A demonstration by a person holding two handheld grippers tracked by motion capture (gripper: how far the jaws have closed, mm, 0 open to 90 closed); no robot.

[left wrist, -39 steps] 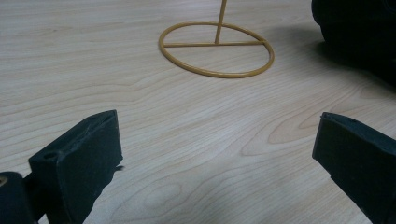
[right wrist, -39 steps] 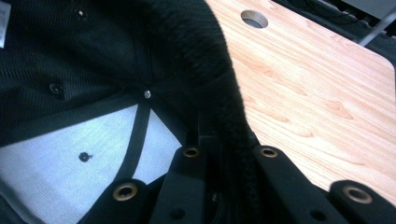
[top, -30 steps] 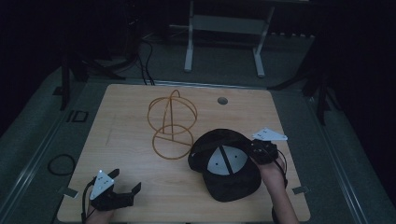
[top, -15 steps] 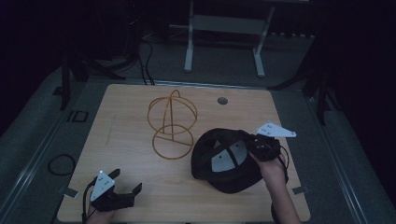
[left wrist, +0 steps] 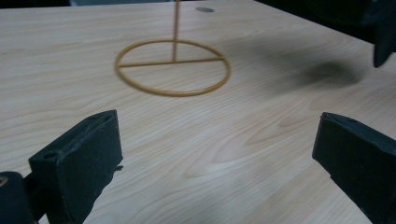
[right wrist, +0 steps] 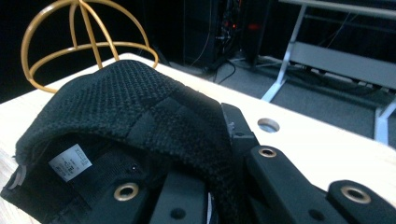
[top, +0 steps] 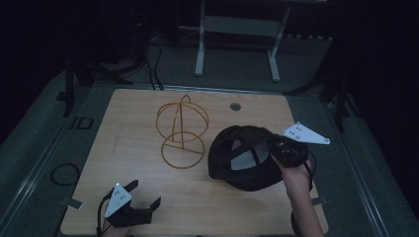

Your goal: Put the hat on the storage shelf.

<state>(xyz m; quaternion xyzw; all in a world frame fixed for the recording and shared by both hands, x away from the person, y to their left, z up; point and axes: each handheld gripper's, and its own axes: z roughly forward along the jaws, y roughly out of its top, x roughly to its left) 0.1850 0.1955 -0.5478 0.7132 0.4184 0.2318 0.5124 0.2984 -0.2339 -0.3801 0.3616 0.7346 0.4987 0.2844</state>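
tabletop (top: 148, 207): we see it bare under the raised cap | cap (top: 242, 158): black, now lifted and tilted, just right of the gold wire stand (top: 182, 131), nearer it than a second ago | right gripper (top: 282, 150): clenched on the cap's edge, has risen | left gripper (top: 143, 195): released, jaws wide, well short of the stand | we judge the cap is headed onto the stand

A light wooden table (top: 148, 207) with rounded corners is standing on a grey floor (top: 29, 163). A gold wire stand (top: 182, 131) is resting directly on the tabletop, left of centre; its flat ring base with a crossbar is lying on the wood. A small round hole (top: 235, 106) is showing near the far edge. A dark shadow (left wrist: 327, 74) is falling on the wood beside the stand.
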